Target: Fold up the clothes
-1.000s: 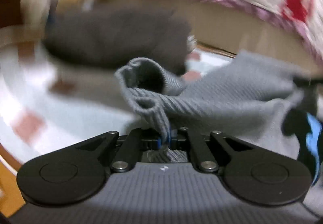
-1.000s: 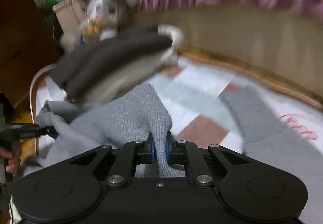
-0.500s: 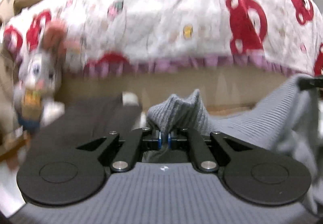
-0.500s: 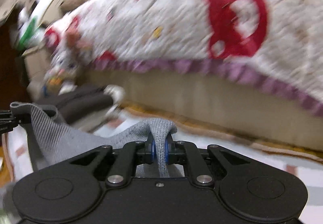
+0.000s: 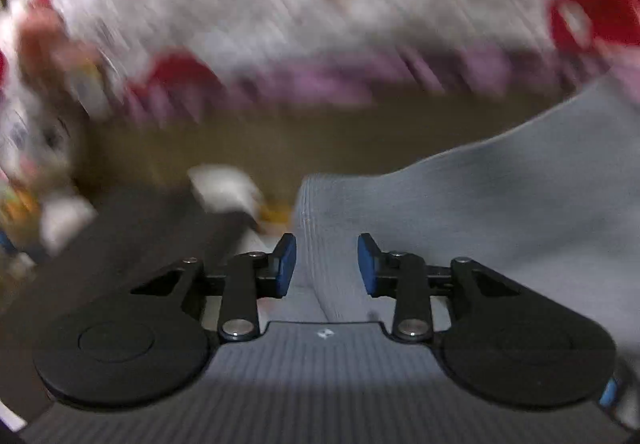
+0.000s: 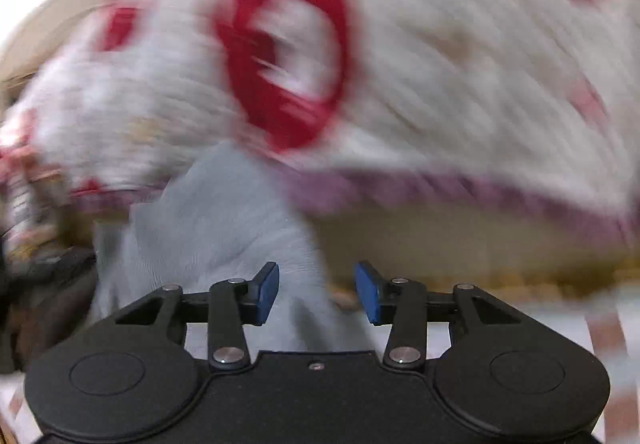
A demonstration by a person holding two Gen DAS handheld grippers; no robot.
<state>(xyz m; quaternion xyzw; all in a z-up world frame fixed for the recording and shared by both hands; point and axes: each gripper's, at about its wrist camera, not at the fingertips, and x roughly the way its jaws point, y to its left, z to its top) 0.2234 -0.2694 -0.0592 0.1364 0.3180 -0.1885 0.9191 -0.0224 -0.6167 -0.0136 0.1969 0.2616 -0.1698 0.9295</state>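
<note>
A light grey ribbed knit garment (image 5: 460,211) fills the lower right of the left wrist view. My left gripper (image 5: 326,264) is open, its blue pads (image 5: 286,264) apart with the grey cloth lying loose between them. In the right wrist view the same grey garment (image 6: 216,228) rises in a loose hump ahead. My right gripper (image 6: 316,294) is open too, with cloth between the blue pads (image 6: 267,292) but not pinched. Both views are motion-blurred.
A white blanket with red prints and a purple hem (image 6: 400,83) hangs over a beige bed side (image 6: 460,240); it also shows in the left wrist view (image 5: 320,23). A dark grey folded garment (image 5: 132,240) lies at left. Soft toys (image 5: 36,131) sit at far left.
Both grippers have opened and let go of the grey garment, which they pinched in the earlier frames. The cloth now lies loose between the pads.
</note>
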